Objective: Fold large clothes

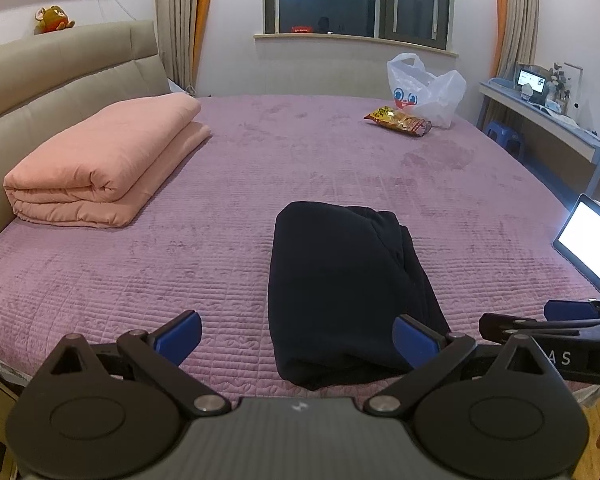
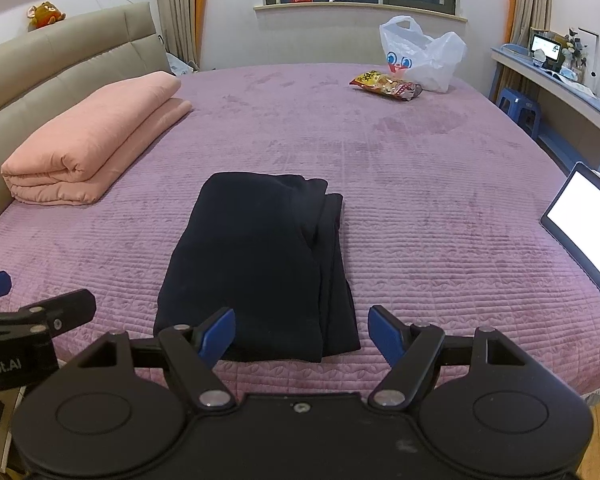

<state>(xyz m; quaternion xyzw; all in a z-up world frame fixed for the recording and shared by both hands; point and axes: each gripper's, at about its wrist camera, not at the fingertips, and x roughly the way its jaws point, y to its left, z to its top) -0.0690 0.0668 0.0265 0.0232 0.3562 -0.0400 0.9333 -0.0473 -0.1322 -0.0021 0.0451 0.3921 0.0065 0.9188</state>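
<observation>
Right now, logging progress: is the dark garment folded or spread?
Folded: the dark garment lies as a compact layered rectangle on the purple bedspread.

Matt dark cloth garment [image 2: 256,264]

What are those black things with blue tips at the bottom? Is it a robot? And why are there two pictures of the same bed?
It is not a robot. A person holds two grabbing tools, one in each hand, and each tool has a small camera that looks along its two fingers. One picture comes from the left gripper, the other from the right gripper. The blue parts are the fingertips. Both tools are wide open and hold nothing.

In front of them, on the purple bed, lies a dark garment, folded into a neat bundle. On the left of the bed sits a folded pink quilt. At the far side are a white plastic bag and a snack packet. A lit tablet stands at the right edge.
</observation>
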